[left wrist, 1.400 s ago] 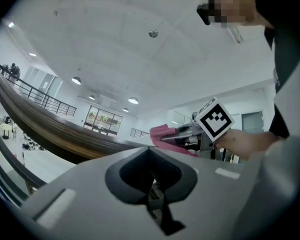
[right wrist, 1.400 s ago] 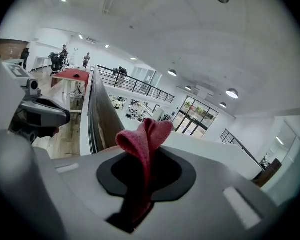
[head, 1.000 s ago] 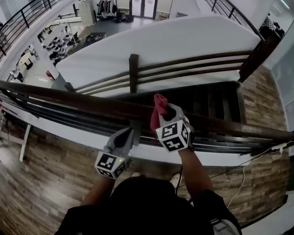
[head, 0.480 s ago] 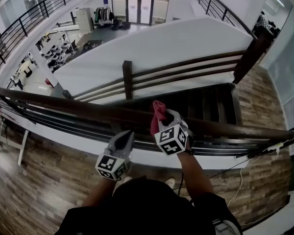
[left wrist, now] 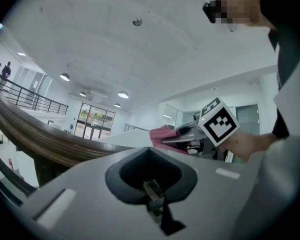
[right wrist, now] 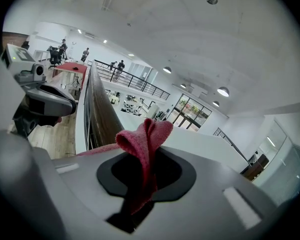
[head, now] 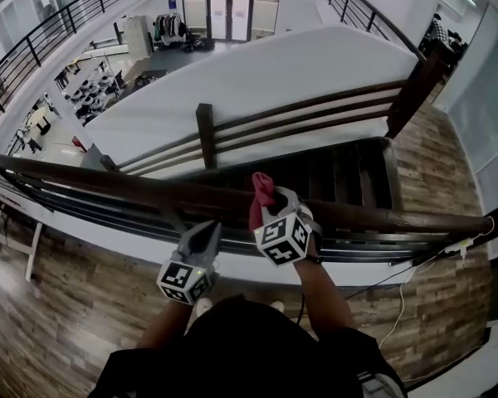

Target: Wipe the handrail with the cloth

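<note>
The grey jaws of the right gripper (right wrist: 139, 194) are clamped on a crumpled red woven cloth (right wrist: 146, 140), whose fold stands up beside the long dark brown wooden handrail (right wrist: 101, 110), with the grey left gripper (right wrist: 42, 100) at the picture's left edge.

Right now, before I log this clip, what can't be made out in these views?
1. Whether the cloth touches the handrail: in the head view the right gripper covers the contact; in the right gripper view its own body blocks it.
2. Dust or marks on the handrail: too dark and small in every view.
3. The handrail's left end: cut off by the head view's edge.
</note>
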### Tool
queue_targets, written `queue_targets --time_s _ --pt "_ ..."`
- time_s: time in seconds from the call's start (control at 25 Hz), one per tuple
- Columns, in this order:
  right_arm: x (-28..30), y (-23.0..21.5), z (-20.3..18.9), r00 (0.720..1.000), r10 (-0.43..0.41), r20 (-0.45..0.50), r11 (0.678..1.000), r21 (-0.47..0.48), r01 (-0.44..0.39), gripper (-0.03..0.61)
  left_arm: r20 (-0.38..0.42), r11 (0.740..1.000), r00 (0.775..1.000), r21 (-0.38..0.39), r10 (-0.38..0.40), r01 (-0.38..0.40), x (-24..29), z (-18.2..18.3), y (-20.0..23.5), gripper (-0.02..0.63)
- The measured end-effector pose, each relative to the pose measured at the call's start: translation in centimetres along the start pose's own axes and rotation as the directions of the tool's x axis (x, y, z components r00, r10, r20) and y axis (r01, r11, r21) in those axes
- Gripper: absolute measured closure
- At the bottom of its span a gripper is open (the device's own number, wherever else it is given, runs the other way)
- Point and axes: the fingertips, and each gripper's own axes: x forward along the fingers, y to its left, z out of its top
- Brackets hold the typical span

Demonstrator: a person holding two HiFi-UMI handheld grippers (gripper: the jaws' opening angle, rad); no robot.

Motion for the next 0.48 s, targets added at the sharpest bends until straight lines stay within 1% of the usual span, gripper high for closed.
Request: queue_targets --time_s 0.24,0.48 --pt "-1.4 -1.7 -2.0 1.0 -0.009 0.003 1.0 -0.001 0.009 0.525 0.004 1.0 1.0 -0.02 -0.02 0.02 1.6 -0.8 -2.4 0.615" --pt "-3.4 -4.2 -4.5 0.998 -0.059 -0.017 0.998 0.006 0.059 0.525 0.004 0.997 0.998 -0.019 -0.069 0.069 3.6 -0.7 -5.3 0.615"
